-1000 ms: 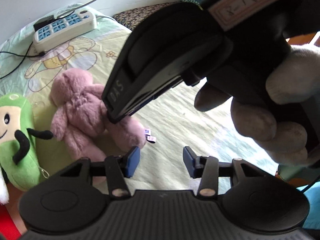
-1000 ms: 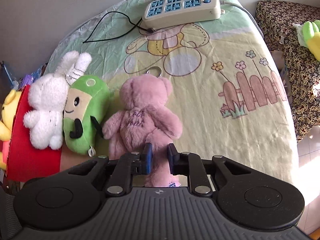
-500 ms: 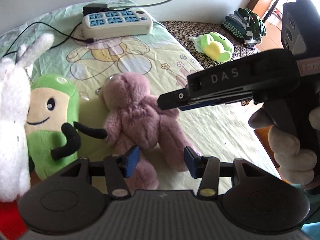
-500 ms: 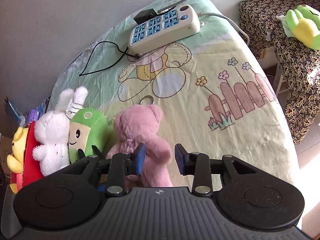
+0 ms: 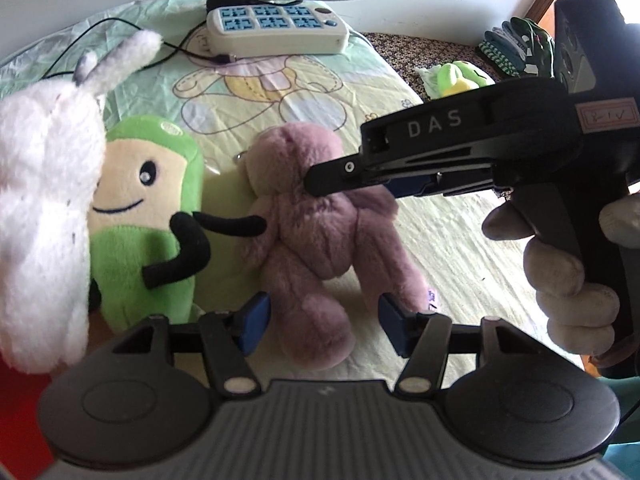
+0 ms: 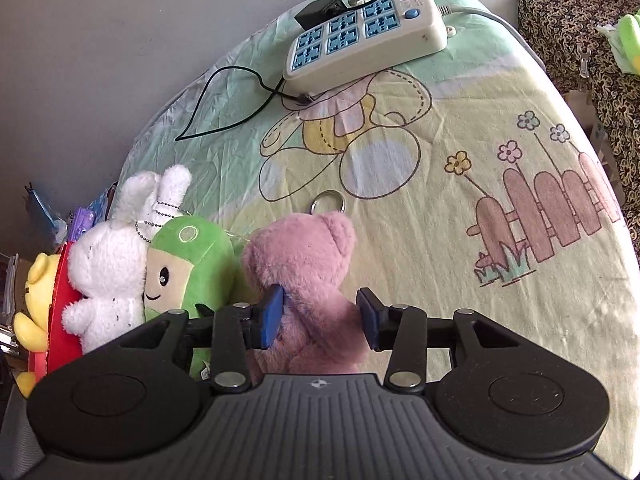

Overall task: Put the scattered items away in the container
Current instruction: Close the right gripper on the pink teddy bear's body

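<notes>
Near sheet edge | both tools opening, unclenched, astride pink bear (image 6: 304, 264) | right side clear

To your right of the pink bear (image 6: 304, 268) the bed sheet (image 6: 460, 280) lies bare. On its left the green plush (image 6: 192, 264) and white rabbit (image 6: 116, 264) crowd close; the power strip (image 6: 368, 36) blocks the far end.

Home bedroom: bed (image 6: 460, 280) with cartoon-print sheet, plush toys (image 6: 200, 264), power strip (image 6: 364, 36) by plain wall, patterned upholstered seat (image 6: 580, 20) far right.
</notes>
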`<state>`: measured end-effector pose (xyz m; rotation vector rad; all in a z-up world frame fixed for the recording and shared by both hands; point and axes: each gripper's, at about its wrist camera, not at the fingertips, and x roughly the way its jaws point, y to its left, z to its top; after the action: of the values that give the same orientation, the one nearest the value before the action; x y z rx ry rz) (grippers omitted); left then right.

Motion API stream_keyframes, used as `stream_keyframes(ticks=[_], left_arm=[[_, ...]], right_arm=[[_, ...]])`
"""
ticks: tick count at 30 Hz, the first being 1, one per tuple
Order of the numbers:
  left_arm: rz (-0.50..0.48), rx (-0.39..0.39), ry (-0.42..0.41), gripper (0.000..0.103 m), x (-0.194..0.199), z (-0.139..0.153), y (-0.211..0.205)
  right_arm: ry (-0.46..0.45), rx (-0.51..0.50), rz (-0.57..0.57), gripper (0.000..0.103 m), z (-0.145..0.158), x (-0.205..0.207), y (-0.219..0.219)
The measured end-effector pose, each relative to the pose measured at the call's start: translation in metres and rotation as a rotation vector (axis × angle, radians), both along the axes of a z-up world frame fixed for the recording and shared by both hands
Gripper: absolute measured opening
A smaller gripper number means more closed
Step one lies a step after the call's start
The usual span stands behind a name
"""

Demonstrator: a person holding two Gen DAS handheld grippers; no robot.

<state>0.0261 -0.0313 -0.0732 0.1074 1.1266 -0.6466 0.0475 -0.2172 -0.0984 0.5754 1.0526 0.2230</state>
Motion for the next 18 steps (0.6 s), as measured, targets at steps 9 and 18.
stream_keyframes(ticks=[9, 18], left_arm=[[0.002, -0.001, 0.018, 0.058, 0.009, -0.013, -0.01], [-0.017, 0.046, -0.011, 0.055, 0.006, -0.013, -0.021]], right_arm=[[0.009, 0.012, 0.013, 0.049, -0.004, 0.004, 0.003], [0.017, 0.018, 0.009, 0.05, -0.008, 0.001, 0.008]])
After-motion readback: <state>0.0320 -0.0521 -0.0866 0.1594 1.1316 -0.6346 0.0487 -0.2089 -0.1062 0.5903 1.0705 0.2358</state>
